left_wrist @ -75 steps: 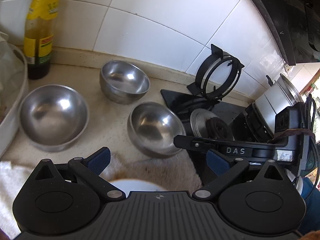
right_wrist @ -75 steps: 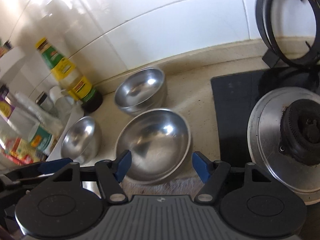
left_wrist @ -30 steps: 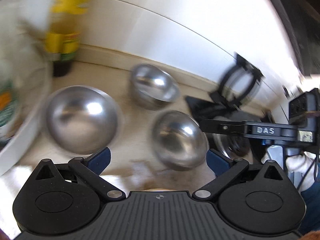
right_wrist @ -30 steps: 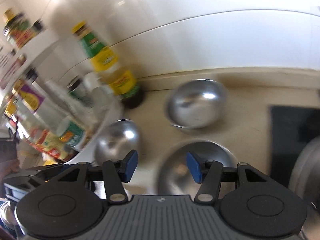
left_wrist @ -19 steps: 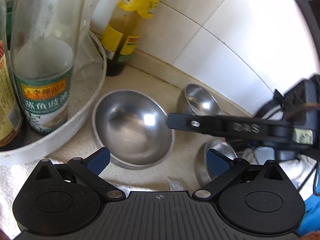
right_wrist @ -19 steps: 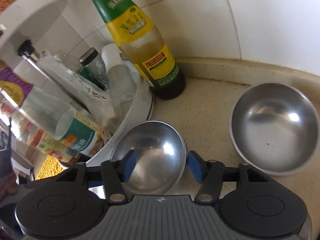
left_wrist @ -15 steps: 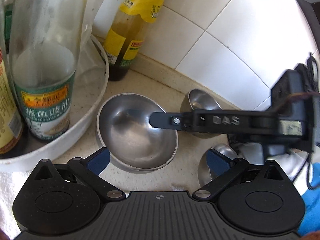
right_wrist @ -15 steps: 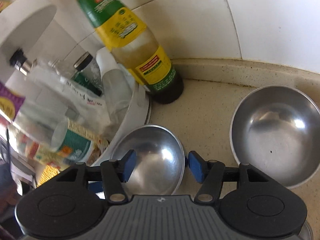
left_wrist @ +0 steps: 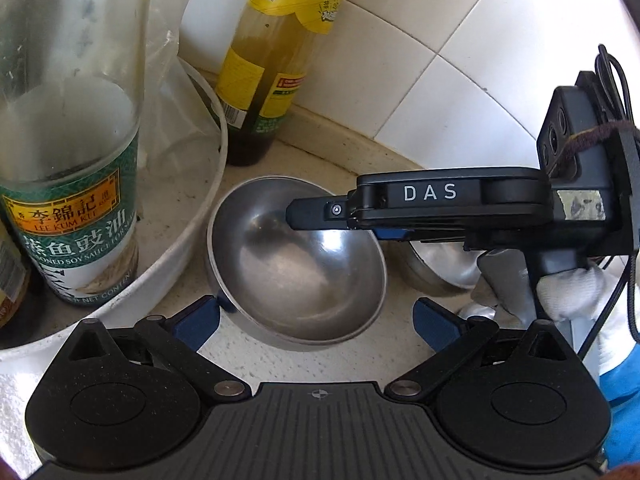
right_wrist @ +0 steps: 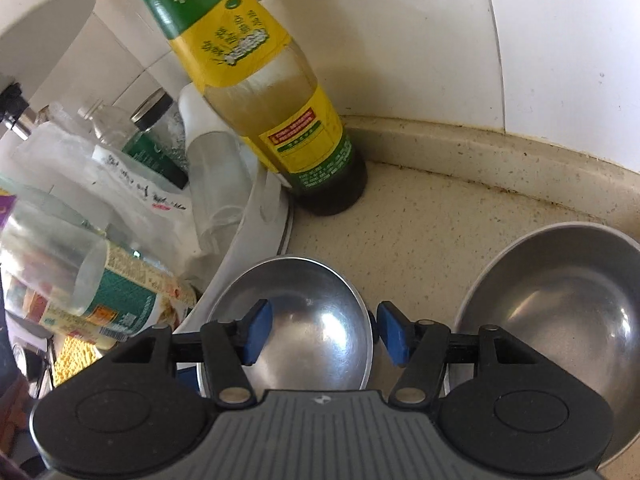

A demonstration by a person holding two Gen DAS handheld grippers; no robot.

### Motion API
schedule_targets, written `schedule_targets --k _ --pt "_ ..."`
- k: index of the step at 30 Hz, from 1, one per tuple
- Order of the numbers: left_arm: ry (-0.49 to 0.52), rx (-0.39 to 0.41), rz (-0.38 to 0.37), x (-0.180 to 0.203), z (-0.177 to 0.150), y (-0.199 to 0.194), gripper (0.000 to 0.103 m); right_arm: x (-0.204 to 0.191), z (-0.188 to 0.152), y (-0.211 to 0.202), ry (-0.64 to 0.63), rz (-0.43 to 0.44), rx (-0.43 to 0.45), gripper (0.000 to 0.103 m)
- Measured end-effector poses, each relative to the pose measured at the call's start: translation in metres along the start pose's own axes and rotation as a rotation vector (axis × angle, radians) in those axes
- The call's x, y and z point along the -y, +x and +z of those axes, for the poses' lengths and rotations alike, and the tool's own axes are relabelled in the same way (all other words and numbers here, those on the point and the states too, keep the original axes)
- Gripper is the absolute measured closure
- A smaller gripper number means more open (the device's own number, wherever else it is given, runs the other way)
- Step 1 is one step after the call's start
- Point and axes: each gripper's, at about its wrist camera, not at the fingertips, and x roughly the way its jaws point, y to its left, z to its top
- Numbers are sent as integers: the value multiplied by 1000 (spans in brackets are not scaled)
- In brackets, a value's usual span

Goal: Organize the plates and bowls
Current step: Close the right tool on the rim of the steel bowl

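A steel bowl (left_wrist: 296,264) (right_wrist: 316,304) sits on the beige counter against a white basin. My left gripper (left_wrist: 316,318) is open, its blue pads on either side of the bowl's near part, just short of it. My right gripper (right_wrist: 326,332) comes in from the right, its finger (left_wrist: 316,212) over the bowl. It is open across the bowl's right rim, one pad inside and one just outside, neither pressing. A second steel bowl (right_wrist: 560,304) (left_wrist: 440,268) stands to the right, partly hidden in the left wrist view.
The white basin (left_wrist: 192,208) holds a soy sauce bottle (left_wrist: 68,160), jars and plastic bags. A yellow-labelled bottle (right_wrist: 272,92) (left_wrist: 276,52) stands at the tiled wall behind the bowl. A white-gloved hand (left_wrist: 560,296) holds the right gripper. A white towel (left_wrist: 12,400) lies at the near left.
Both grippers have swung left from the stove side to the bowl by the basin. The right one has come in over that bowl, and its jaws have widened slightly.
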Motion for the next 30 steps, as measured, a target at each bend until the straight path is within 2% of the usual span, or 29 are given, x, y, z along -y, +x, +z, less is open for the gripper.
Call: schedule_targets --k 8,14,30 --pt "16 -21 7 4 1 -3 0 -3 -9 -12 24 10 -10 42" --pt "48 0 17 9 -4 -12 0 -4 -23 -26 34 17 -22 42" --pt "149 65 -37 46 -4 -44 0 -6 -49 -99 61 -13 95 42"
